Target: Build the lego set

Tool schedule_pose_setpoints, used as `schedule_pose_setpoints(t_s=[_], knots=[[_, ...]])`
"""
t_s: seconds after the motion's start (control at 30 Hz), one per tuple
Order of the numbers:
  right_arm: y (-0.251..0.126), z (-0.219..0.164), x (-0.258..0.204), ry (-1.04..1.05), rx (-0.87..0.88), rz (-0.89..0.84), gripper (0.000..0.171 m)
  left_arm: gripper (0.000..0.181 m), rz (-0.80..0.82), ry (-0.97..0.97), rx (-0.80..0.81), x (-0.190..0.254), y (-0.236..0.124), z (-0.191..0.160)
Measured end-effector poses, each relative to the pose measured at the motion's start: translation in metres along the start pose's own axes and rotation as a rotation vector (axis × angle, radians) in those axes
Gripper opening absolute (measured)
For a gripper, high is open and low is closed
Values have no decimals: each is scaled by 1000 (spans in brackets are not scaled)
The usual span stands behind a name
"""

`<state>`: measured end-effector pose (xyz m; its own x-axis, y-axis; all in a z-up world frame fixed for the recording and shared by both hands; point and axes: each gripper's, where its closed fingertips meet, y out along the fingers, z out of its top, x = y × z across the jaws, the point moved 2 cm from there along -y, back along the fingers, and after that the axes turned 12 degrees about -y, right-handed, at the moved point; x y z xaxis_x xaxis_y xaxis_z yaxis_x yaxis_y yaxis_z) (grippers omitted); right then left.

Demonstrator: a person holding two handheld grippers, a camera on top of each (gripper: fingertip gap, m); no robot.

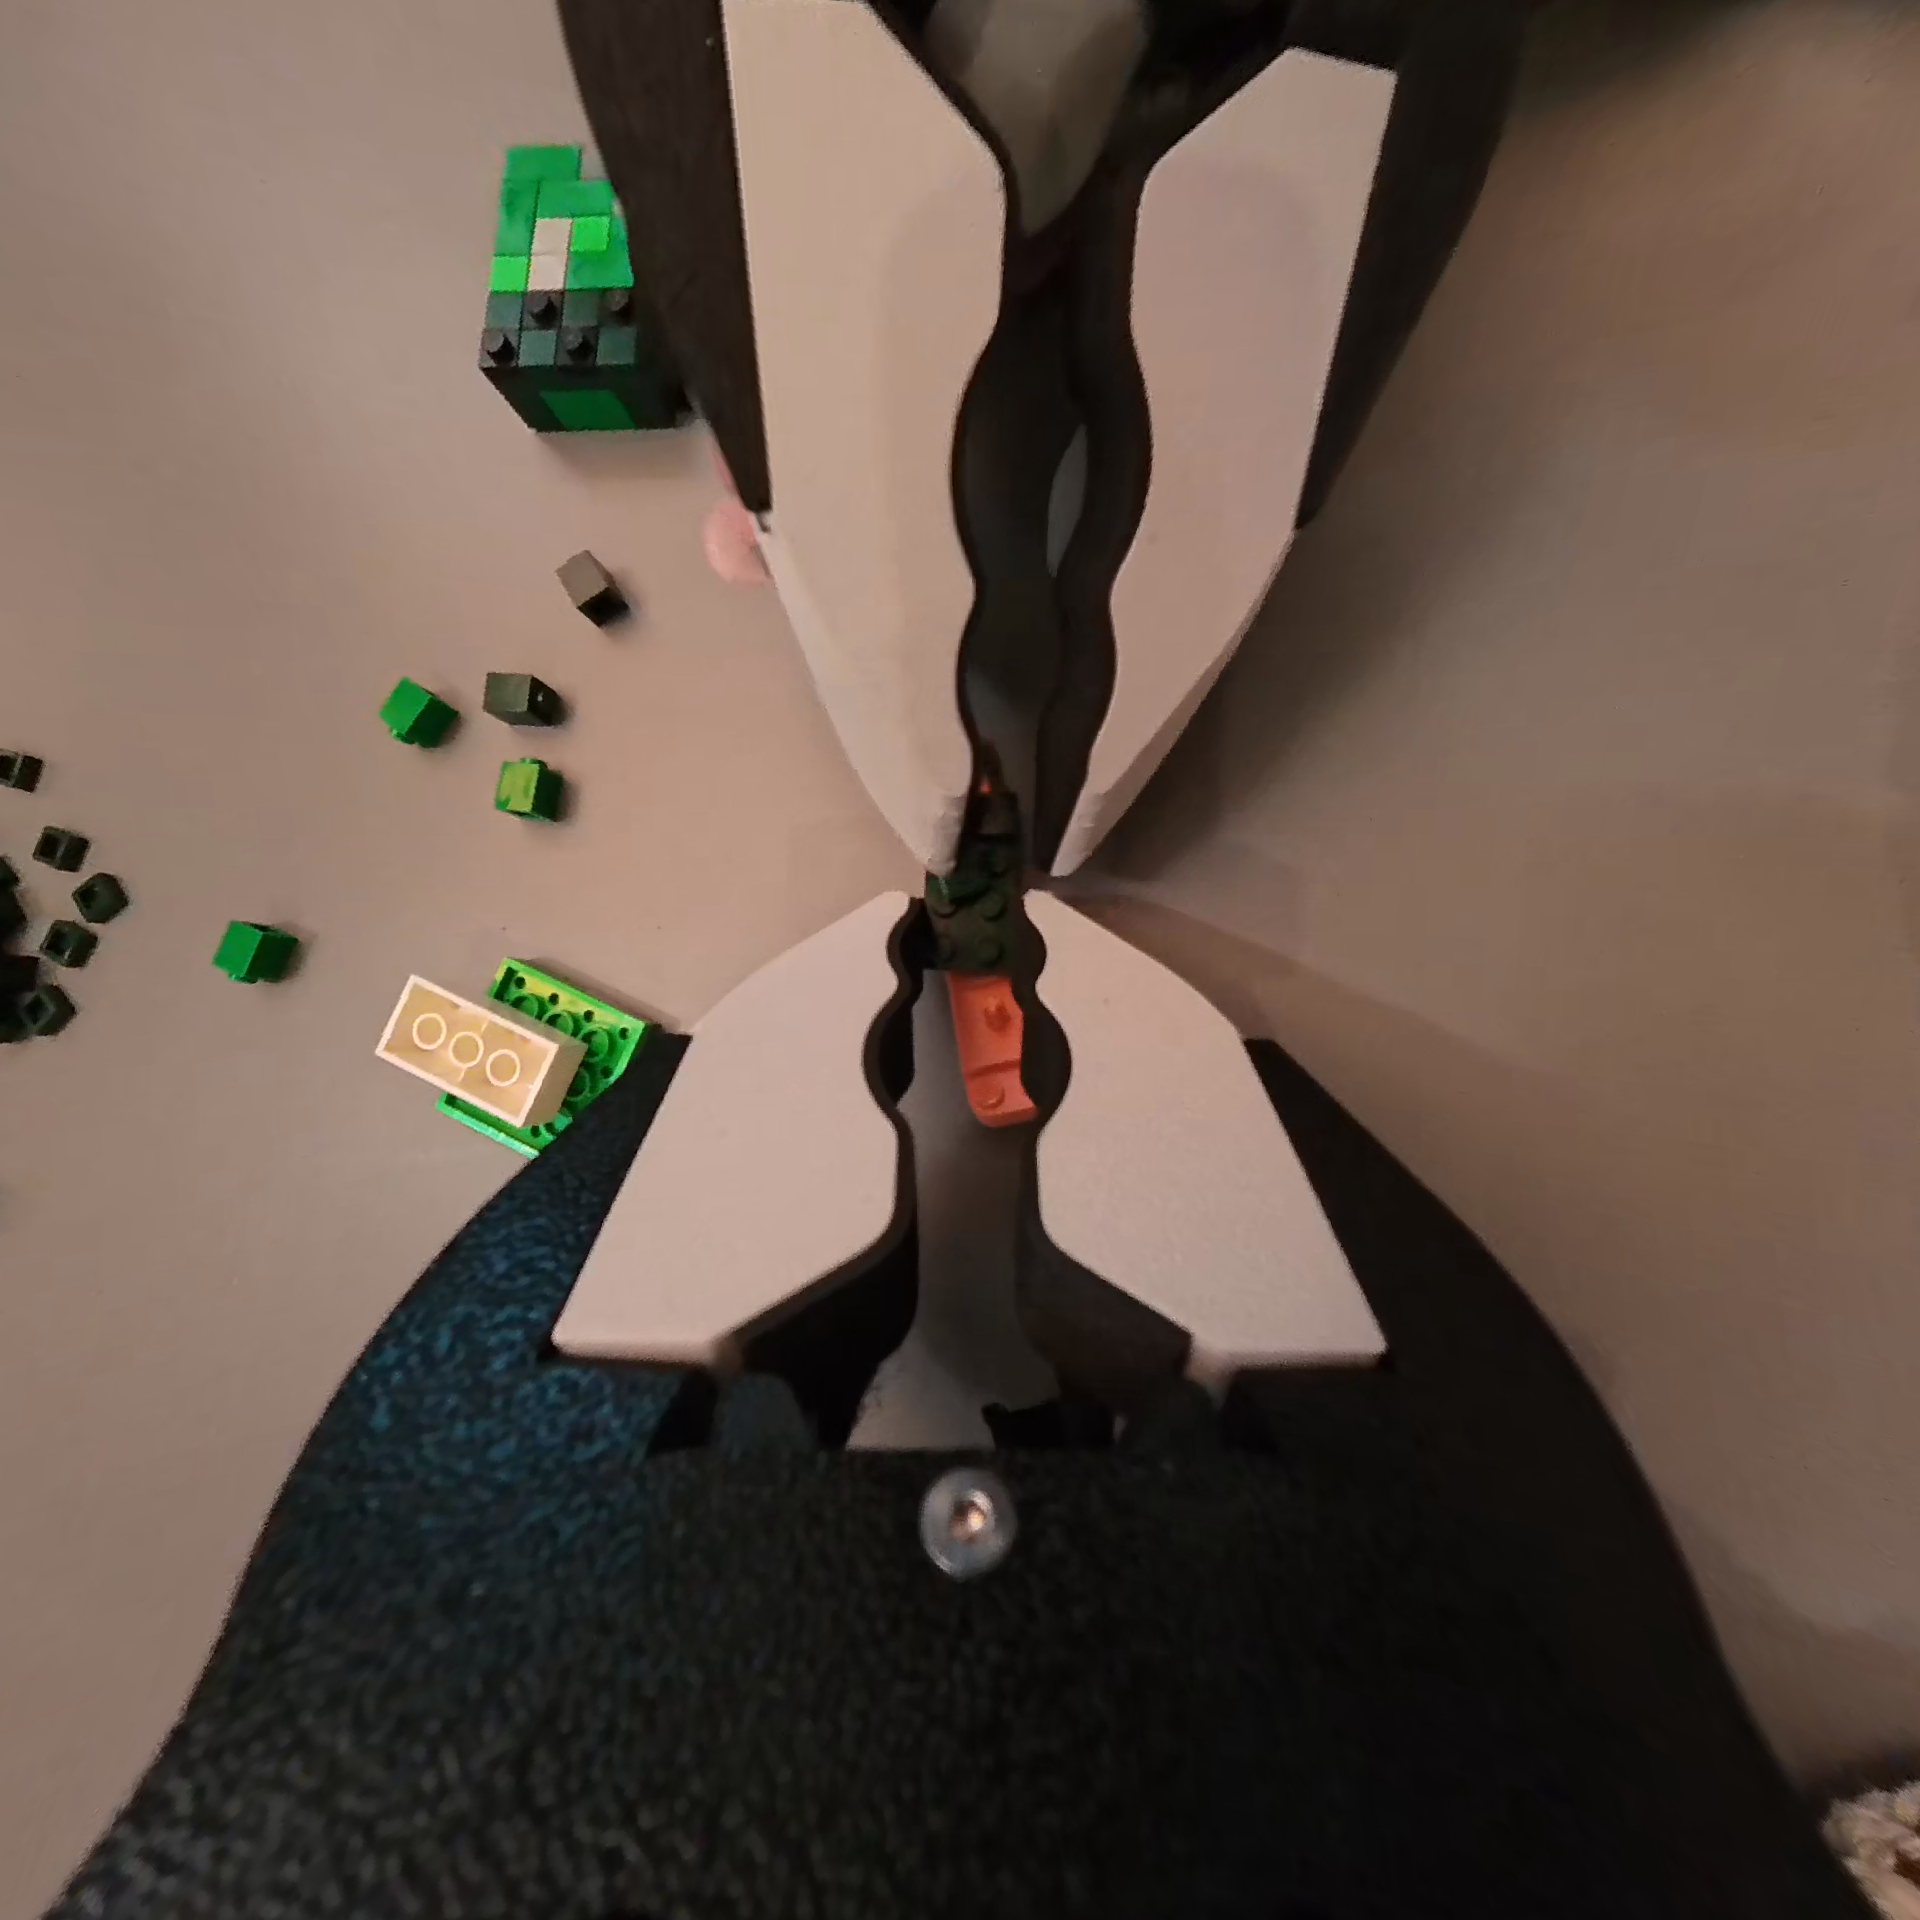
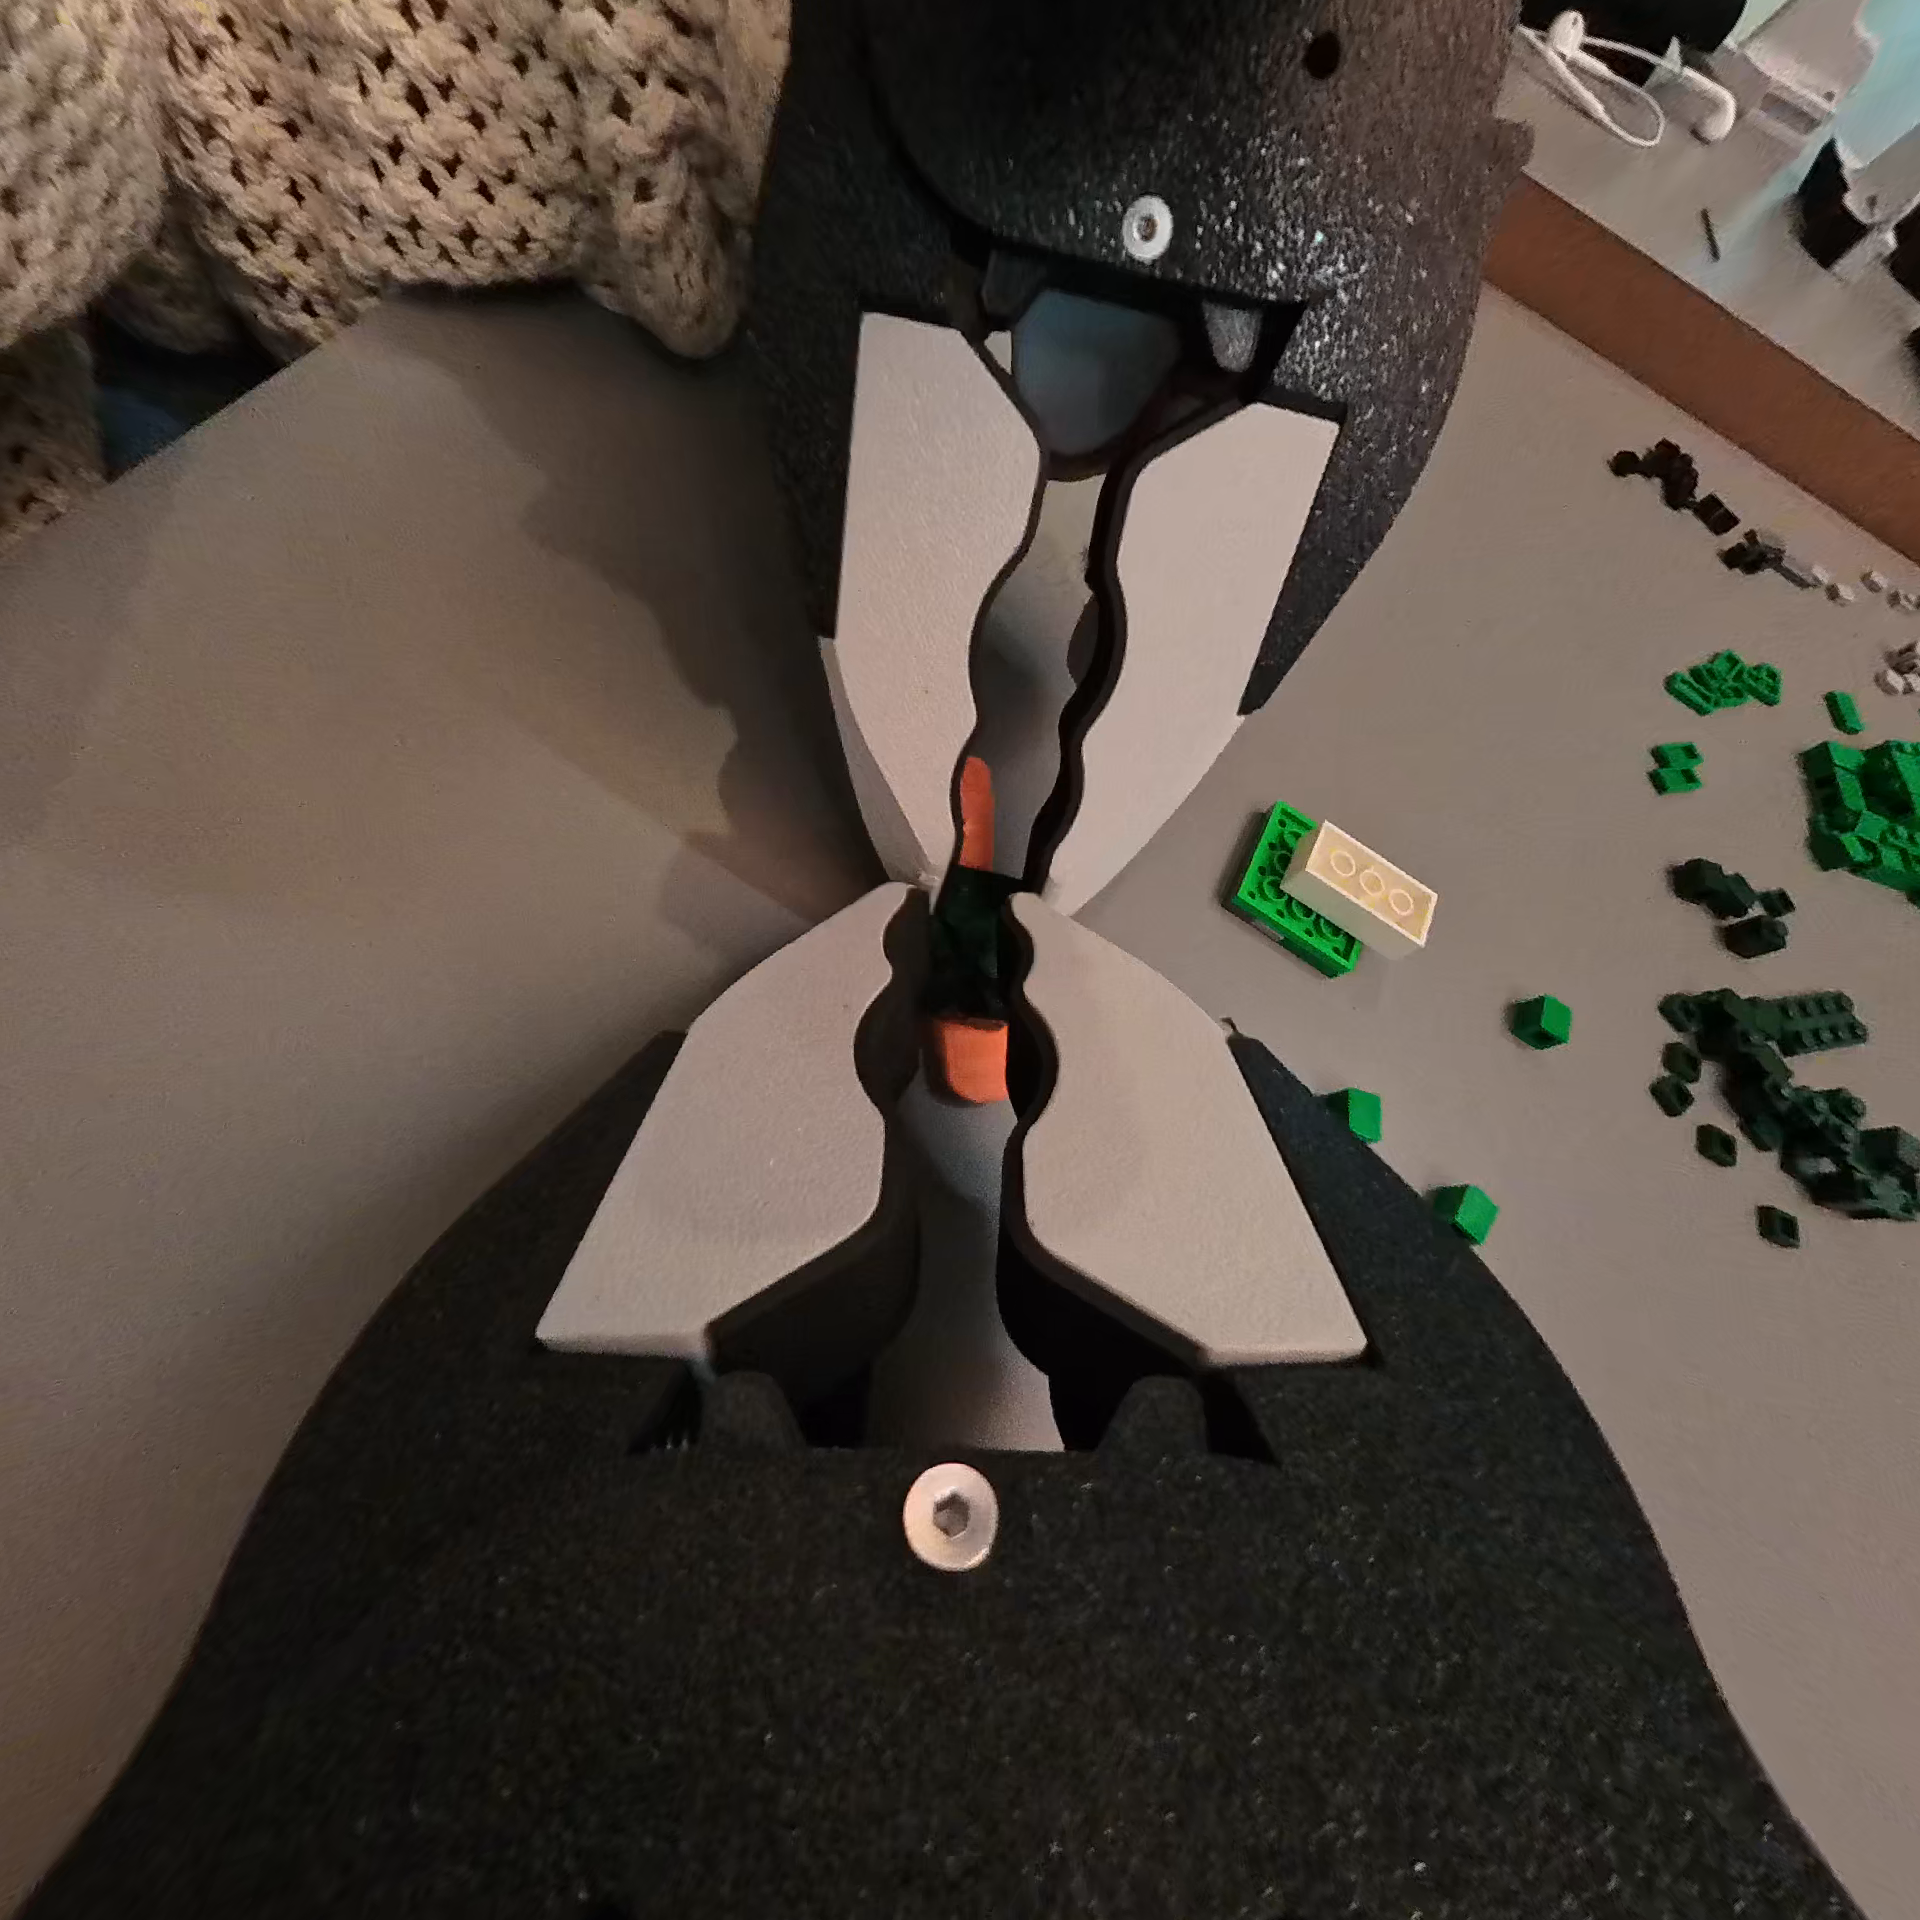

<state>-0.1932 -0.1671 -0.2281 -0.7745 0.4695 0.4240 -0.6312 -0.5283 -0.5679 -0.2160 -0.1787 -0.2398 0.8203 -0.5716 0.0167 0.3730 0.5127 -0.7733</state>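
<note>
Left wrist view first: my left gripper [image 1: 971, 935] is nearly closed, pinching the orange piece [image 1: 992, 1049] with the dark green plate [image 1: 971, 904] at its far end. My right gripper [image 1: 997, 842] meets it tip to tip from above, closed on the same green plate. Off to the side on the grey table [image 1: 1558, 727] sit the green block build [image 1: 566, 291], a cream brick [image 1: 478, 1049] on a bright green plate [image 1: 571, 1023], and loose green bricks [image 1: 416, 712].

Right wrist view: my right gripper [image 2: 966, 951] clamps the dark green plate [image 2: 966, 956], orange piece [image 2: 968, 1060] showing just below it. The left gripper [image 2: 982, 831] faces me, orange [image 2: 975, 816] between its pads.

I judge I'm joining or parting these two small parts midair; next needs a steady squeeze along one line, no twisting.
</note>
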Motion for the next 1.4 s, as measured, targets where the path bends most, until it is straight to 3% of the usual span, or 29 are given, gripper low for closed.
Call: schedule_pose_setpoints(t_s=[0.9,1.4], knots=[[-1,-3,2,50,-34,1,15,15,-12,-7,3,0,0,0],[2,-9,6,121,-90,-8,6,15,-10,-1,3,0,0,0]])
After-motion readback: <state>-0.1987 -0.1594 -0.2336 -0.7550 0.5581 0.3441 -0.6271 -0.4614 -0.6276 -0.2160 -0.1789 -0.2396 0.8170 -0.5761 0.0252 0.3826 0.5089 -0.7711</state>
